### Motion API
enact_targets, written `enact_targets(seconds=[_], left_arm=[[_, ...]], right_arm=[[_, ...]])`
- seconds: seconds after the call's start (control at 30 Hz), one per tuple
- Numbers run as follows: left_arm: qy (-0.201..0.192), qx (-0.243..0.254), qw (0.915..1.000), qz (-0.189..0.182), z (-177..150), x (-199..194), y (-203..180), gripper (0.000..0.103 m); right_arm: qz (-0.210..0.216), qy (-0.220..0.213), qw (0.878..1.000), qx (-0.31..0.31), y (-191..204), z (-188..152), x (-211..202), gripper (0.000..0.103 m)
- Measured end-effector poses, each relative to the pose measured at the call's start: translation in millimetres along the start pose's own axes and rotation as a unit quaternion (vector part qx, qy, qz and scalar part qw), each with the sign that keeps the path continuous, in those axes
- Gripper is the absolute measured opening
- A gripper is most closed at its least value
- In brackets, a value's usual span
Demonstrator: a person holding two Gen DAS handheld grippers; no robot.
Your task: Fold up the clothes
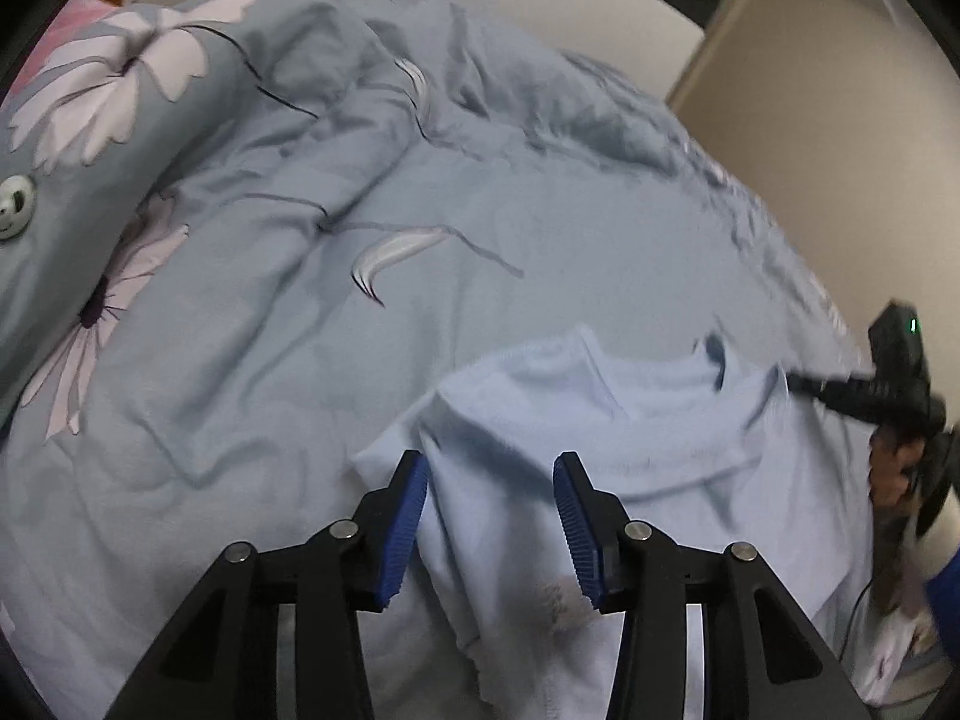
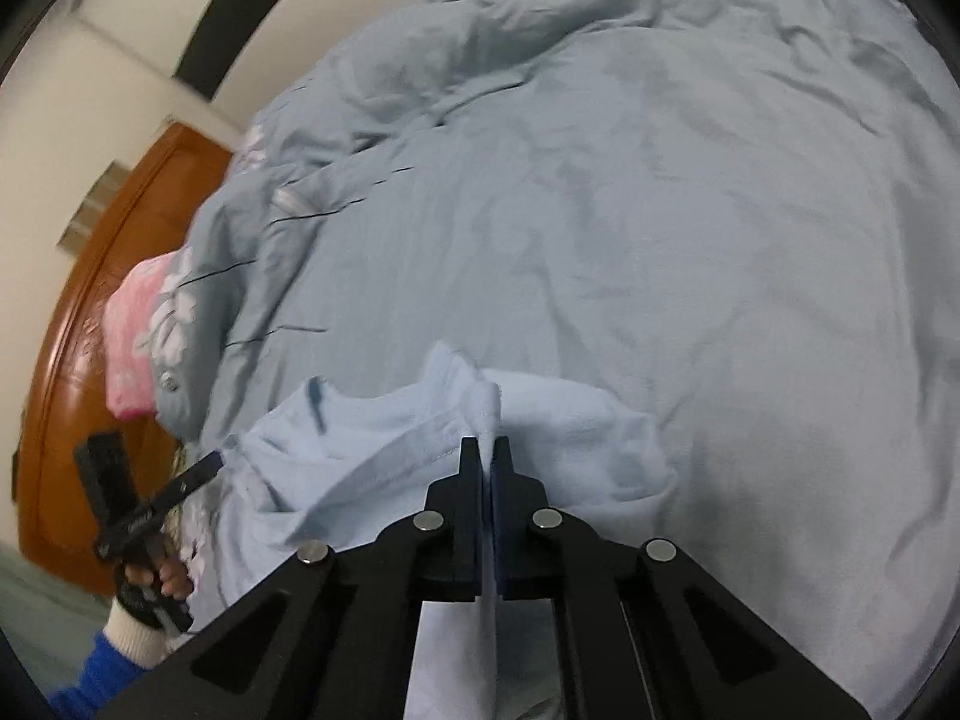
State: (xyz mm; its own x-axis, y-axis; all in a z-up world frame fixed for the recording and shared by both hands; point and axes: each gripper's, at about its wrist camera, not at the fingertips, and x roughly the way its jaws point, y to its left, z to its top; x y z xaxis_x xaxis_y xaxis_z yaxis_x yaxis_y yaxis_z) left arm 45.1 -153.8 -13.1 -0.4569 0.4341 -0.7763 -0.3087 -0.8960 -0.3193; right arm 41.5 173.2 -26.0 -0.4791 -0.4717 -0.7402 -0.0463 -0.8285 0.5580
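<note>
A pale blue shirt (image 1: 630, 456) lies rumpled on the blue-grey floral duvet (image 1: 300, 252). My left gripper (image 1: 491, 468) is open, its blue pads either side of a fold of the shirt near its left edge. The right gripper (image 1: 792, 381) shows at the shirt's right edge in the left wrist view. In the right wrist view my right gripper (image 2: 487, 444) is shut on a raised fold of the shirt (image 2: 570, 426). The left gripper (image 2: 210, 462) shows at the lower left there, at the shirt's other side.
The duvet (image 2: 660, 210) covers the whole bed. A pink pillow (image 2: 129, 330) and a floral pillow (image 1: 108, 84) lie at the head, by a wooden headboard (image 2: 102, 276). A beige wall (image 1: 840, 108) stands beyond the bed's far side.
</note>
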Motion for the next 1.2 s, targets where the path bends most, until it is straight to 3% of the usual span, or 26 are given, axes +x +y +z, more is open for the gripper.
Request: enact_targets(seconds=[0.27,0.33,0.4,0.43,0.53,0.63,0.73,0.8,0.87,1.0,1.2], left_arm=[[0.037,0.054,0.9969,0.043,-1.7,25.3,-11.9,0.046],[0.031,0.049,0.9974,0.044,-2.7,23.1,-9.1,0.043],[0.025,0.043,0.9978,0.044,-3.6,20.8,-6.1,0.031],[0.022,0.04,0.998,0.043,-4.1,19.6,-4.7,0.016],[-0.005,0.019,0.9996,0.02,0.7,4.5,-1.5,0.004],[-0.048,0.01,0.9987,-0.017,9.2,-22.0,-6.4,0.004],[-0.045,-0.015,0.9987,-0.021,24.1,-13.1,0.5,0.004],[-0.042,-0.031,0.9983,-0.024,34.0,-6.8,5.2,0.004],[-0.04,-0.048,0.9977,-0.027,43.9,-0.6,10.0,0.004],[0.003,-0.086,0.9962,-0.013,38.7,36.2,21.8,0.004],[-0.013,-0.139,0.99,-0.023,33.3,22.5,39.7,0.007]], right_arm=[[0.011,-0.004,0.999,0.042,-10.0,-3.2,6.4,0.002],[0.013,-0.004,0.999,0.047,-11.4,-3.3,6.8,0.002],[0.015,-0.003,0.999,0.044,-11.3,-3.5,6.0,0.002],[0.015,-0.003,0.999,0.042,-10.7,-3.8,5.4,0.002],[0.022,-0.01,0.999,0.042,-8.6,-4.0,1.6,0.002],[0.049,-0.027,0.998,0.041,-5.1,-1.5,-12.3,0.002],[0.069,-0.075,0.995,0.022,1.0,6.4,-43.9,0.002],[0.06,-0.095,0.993,0.023,-3.0,14.2,-52.8,0.002],[0.025,-0.071,0.996,0.045,-16.7,22.9,-34.3,0.002],[-0.022,-0.031,0.996,0.076,-37.0,24.3,-0.1,0.002],[-0.056,-0.025,0.995,0.074,-46.9,23.8,5.5,0.003]])
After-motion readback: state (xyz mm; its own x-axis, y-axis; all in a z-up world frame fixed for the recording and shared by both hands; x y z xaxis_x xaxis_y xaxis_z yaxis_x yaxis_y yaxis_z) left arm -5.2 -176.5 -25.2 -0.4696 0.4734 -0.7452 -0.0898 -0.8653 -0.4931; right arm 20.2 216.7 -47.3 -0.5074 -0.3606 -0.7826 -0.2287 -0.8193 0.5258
